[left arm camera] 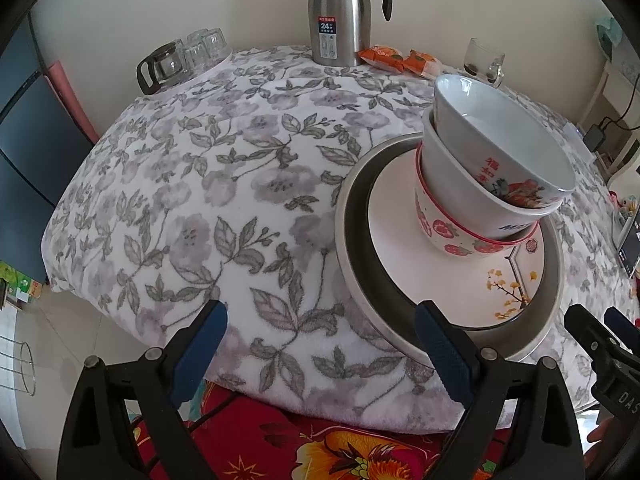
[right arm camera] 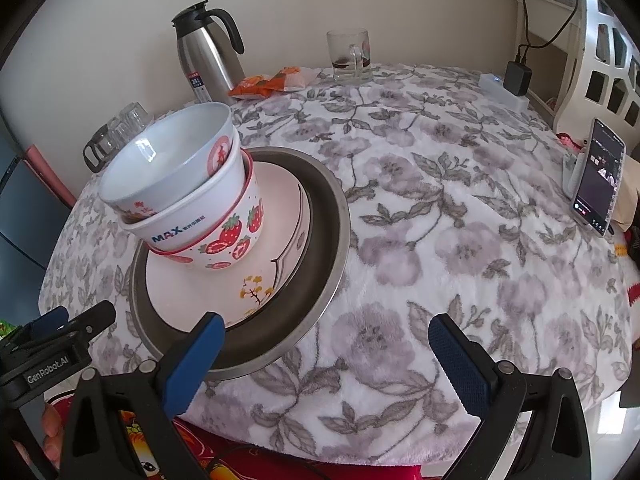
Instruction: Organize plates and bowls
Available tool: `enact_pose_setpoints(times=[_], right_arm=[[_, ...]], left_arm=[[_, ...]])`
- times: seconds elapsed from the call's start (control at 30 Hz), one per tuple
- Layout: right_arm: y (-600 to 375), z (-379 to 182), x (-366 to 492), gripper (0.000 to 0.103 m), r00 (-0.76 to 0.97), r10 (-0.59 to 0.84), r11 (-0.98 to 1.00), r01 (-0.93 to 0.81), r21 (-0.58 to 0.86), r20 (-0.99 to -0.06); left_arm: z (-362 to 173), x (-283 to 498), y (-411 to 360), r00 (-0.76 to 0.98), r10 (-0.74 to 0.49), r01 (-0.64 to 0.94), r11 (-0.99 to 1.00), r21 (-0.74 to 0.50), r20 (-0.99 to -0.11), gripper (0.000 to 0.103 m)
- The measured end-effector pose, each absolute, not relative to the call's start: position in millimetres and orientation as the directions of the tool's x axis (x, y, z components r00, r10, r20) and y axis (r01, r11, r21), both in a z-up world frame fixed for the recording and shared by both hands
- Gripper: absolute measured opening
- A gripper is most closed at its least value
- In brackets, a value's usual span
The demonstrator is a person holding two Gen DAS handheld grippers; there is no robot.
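A metal plate (left arm camera: 352,264) (right arm camera: 320,216) lies on the floral tablecloth with a white flowered plate (left arm camera: 400,248) (right arm camera: 180,292) nested in it. On that plate stands a stack of three bowls: a strawberry bowl (left arm camera: 452,236) (right arm camera: 236,236) at the bottom, a white "MAX" bowl (left arm camera: 452,184) (right arm camera: 192,224) in it, and a tilted white bowl (left arm camera: 500,136) (right arm camera: 168,160) on top. My left gripper (left arm camera: 322,344) stands open at the near table edge, left of the stack. My right gripper (right arm camera: 326,356) stands open near the metal plate's front rim, holding nothing.
A steel thermos jug (left arm camera: 340,12) (right arm camera: 208,60) stands at the back by orange snack packets (left arm camera: 396,58) (right arm camera: 264,84). A glass mug (left arm camera: 482,60) (right arm camera: 350,56) and a glass pot with cups (left arm camera: 180,58) (right arm camera: 116,132) sit along the far edge. A phone (right arm camera: 598,176) leans at the right.
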State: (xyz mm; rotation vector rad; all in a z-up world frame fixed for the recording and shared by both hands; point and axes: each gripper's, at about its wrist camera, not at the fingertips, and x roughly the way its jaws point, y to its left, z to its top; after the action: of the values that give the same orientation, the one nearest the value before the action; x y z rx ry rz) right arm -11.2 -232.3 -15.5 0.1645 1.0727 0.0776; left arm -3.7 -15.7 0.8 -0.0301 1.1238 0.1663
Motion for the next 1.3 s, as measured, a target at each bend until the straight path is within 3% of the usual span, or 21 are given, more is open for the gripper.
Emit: enact_pose_setpoints(times=[1.3], right_arm=[[-230.4, -19.9, -8.7, 0.103, 0.458, 0.135, 0.988, 0.009, 0.156, -0.879]], left_arm=[[-0.2, -5.0, -14.7, 0.419, 0.142, -0.162, 0.983, 0.080, -0.897, 0.095]])
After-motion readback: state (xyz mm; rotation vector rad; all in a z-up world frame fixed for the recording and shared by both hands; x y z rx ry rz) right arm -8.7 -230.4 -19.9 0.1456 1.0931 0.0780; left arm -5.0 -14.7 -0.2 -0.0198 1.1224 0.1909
